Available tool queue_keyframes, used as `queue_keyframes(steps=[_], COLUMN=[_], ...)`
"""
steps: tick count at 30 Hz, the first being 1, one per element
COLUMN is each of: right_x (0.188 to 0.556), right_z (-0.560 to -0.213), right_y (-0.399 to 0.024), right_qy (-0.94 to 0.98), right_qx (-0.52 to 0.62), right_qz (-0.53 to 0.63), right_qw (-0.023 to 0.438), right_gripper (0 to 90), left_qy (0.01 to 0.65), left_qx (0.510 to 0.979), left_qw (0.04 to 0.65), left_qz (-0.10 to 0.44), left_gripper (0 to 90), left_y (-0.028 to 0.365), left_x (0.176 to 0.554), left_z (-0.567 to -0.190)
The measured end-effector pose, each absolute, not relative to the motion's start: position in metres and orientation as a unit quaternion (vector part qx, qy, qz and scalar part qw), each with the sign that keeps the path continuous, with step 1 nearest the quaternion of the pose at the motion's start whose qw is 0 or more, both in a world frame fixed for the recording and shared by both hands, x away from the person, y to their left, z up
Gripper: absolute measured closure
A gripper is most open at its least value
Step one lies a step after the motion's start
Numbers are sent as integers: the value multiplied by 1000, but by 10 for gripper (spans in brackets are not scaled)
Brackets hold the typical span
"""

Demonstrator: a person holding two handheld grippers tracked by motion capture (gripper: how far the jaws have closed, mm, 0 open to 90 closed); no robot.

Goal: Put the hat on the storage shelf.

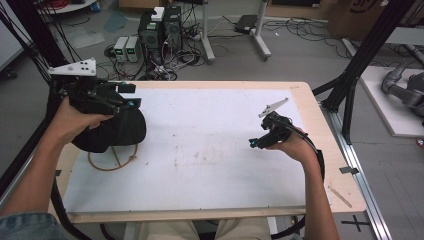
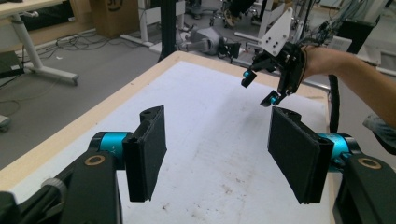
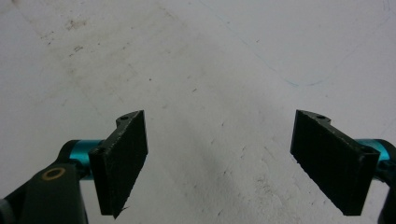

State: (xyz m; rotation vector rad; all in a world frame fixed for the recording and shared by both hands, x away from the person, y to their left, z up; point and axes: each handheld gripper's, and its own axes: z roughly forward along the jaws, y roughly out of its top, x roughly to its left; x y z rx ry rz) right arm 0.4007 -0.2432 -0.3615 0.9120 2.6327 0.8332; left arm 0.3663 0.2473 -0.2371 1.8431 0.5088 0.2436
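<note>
My left gripper (image 1: 131, 96) hovers at the table's left side, pointing right, with its jaws wide apart. In the left gripper view, the left gripper (image 2: 217, 156) has nothing between its pads, just the white sheet (image 2: 205, 116). A black, rounded cloth thing (image 1: 117, 132), perhaps a hat, lies under that hand. A brown cord loop (image 1: 112, 162) pokes out from its near side. My right gripper (image 1: 259, 135) is held at the right of the table, pointing left and down. The right gripper (image 3: 219, 163) is open over bare sheet, and the left gripper view shows the right gripper (image 2: 259, 87) farther off.
A white sheet (image 1: 210, 150) covers most of the wooden table (image 1: 320, 150). Computers and tangled cables (image 1: 160, 35) stand on the floor beyond the far edge. Black frame posts (image 1: 350, 85) rise at the right and left sides.
</note>
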Motion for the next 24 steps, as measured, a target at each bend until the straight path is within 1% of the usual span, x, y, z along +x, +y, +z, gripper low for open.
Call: queue_keyframes(steps=[11, 19, 24], right_x=[402, 403, 403], right_z=[-362, -362, -362], right_y=[-241, -241, -240], right_qy=[900, 900, 900], right_qx=[308, 308, 308], right_qz=[286, 286, 287], right_qw=[116, 116, 114], right_gripper=[186, 186, 186], left_qy=[219, 223, 221], left_qx=[797, 798, 821], left_qw=[553, 553, 519], left_qz=[106, 94, 91], left_gripper=[375, 375, 373], left_y=[213, 189, 175], left_x=[357, 350, 347], left_z=[-243, -266, -284])
